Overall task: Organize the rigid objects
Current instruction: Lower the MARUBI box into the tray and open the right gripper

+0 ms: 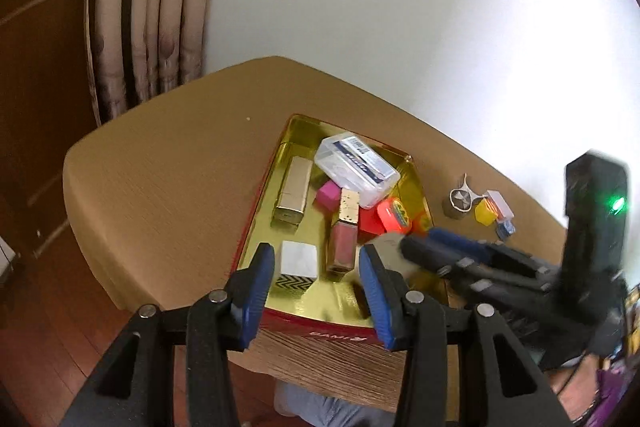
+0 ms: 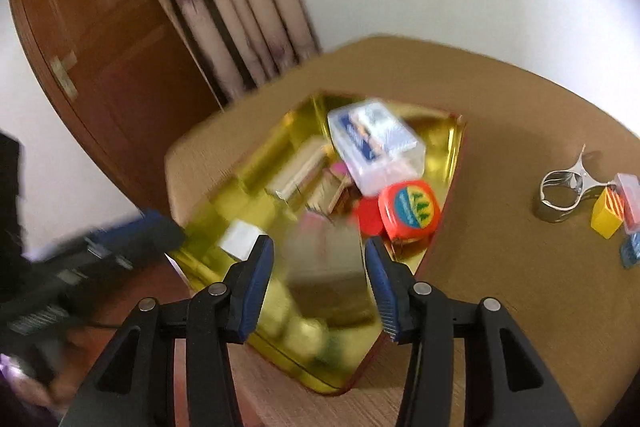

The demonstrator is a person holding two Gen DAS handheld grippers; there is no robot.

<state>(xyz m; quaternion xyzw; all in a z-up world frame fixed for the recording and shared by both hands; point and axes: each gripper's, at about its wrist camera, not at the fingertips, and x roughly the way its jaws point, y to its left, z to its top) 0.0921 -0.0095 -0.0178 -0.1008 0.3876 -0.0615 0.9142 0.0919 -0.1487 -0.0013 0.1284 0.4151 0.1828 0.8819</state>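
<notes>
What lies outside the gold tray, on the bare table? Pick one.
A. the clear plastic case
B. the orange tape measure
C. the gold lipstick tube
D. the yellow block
D: the yellow block sits on the table beside a metal clip, while the tape measure, plastic case and lipstick tube all lie inside the gold tray.

Tan table (image 1: 160,187) — gold tray (image 1: 296,135), metal ring (image 1: 458,203), small blocks (image 1: 486,211).

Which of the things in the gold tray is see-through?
The clear plastic case with the blue and white label, at the far end of the gold tray. It rests on top of other items; everything else there is opaque.
</notes>
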